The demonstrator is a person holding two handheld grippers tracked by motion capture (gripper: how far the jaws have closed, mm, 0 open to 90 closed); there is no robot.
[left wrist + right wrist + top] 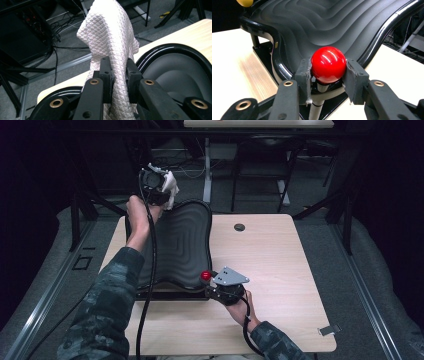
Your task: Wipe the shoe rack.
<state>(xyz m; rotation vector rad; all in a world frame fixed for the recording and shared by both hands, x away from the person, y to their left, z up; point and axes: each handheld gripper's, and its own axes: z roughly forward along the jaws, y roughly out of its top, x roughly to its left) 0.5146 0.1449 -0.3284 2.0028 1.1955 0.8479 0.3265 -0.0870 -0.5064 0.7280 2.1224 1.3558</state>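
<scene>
**Ball gripped near, cloth gripped far**

Right gripper (pixel 212 281) at the near edge of the black ridged tray (pixel 186 245), fingers (pixel 303 75) clamped on the red ball (pixel 328 64), which sits on a thin post at the tray's near rim. Tray rests on the desk (pixel 280 265). A yellow ball (pixel 244 2) shows at another tray corner. Farther off, left gripper (pixel 161 190) is raised at the tray's far end, fingers (pixel 107 72) pinching a white quilted cloth (pixel 110 32) that hangs between them, over the desk's far edge.

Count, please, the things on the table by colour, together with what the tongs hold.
White: 1, the cloth in the left tongs.
Red: 1, the ball knob between the right tongs.
Yellow: 1, a knob.
Black: 1, the ridged tray.
Total: 4.
</scene>
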